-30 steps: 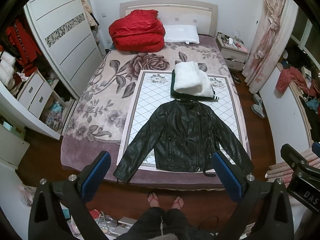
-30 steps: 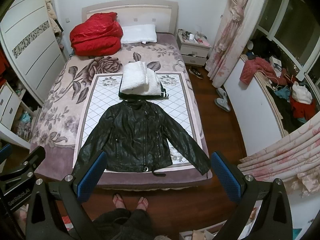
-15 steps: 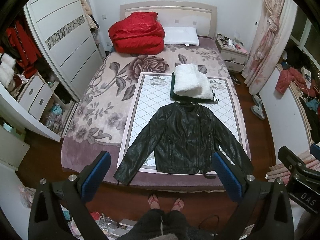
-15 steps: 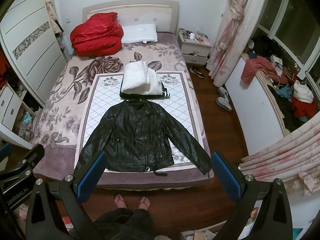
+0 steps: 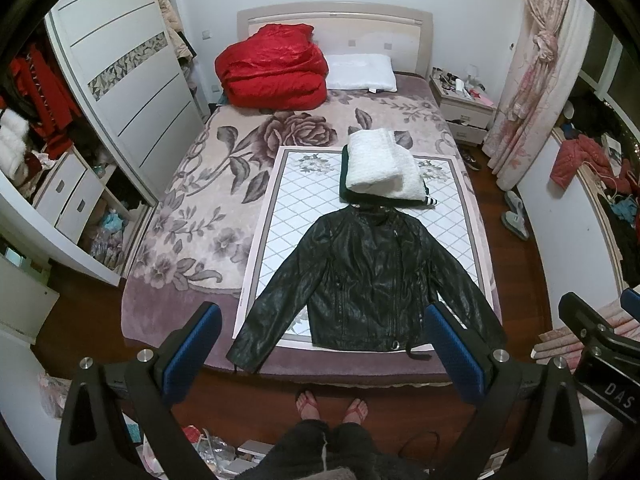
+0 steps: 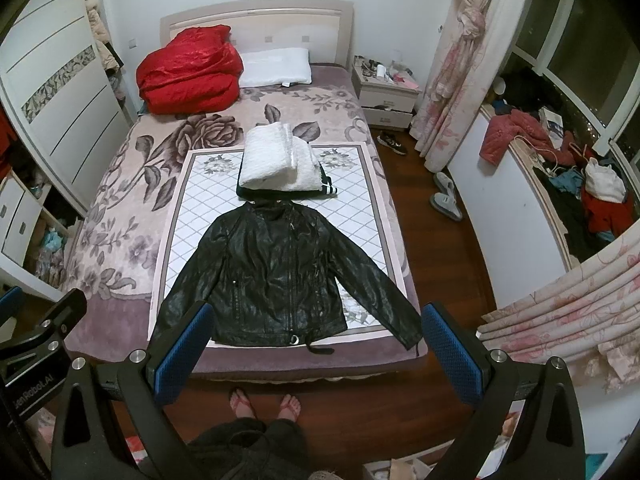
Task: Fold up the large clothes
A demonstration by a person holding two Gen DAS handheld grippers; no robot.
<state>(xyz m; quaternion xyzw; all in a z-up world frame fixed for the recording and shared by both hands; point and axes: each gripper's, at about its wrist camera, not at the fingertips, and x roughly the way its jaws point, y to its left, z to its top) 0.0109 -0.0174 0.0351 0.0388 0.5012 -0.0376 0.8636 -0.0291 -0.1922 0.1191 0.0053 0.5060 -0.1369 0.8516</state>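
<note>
**Black jacket spread flat on the bed**

The black leather jacket lay front-up, sleeves angled outward, on a white quilted mat near the foot of the bed. Folded white and dark clothes sat just beyond its collar. The left gripper and right gripper hung above the floor, jaws released, grasping nothing.

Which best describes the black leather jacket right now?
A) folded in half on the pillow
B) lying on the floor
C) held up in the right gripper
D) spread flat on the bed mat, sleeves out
D: the black leather jacket lies flat on the quilted mat, both sleeves angled outward, with both grippers open and clear of it.
</note>
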